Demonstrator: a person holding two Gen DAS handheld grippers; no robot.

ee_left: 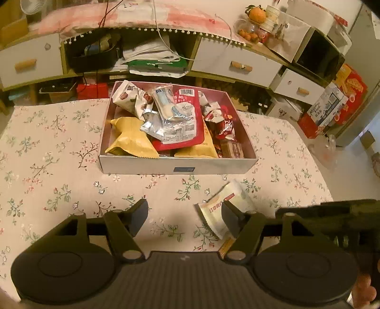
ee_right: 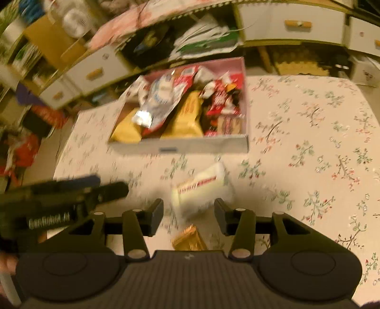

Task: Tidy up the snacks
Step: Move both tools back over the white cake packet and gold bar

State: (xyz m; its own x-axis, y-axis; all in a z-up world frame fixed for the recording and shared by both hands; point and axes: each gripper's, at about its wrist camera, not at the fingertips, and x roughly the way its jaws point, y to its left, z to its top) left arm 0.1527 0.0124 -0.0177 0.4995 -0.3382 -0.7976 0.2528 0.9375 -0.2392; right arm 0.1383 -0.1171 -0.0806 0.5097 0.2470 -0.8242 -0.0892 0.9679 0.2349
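Where the floral tablecloth ends, white drawers stand

I see a flower-printed cloth over the surface. Behind it, along the top of the frame, runs a low cabinet with white drawers and an open shelf stuffed with papers. At the upper right sits an orange above a glass bowl, and cardboard cartons stand on the floor at the right edge
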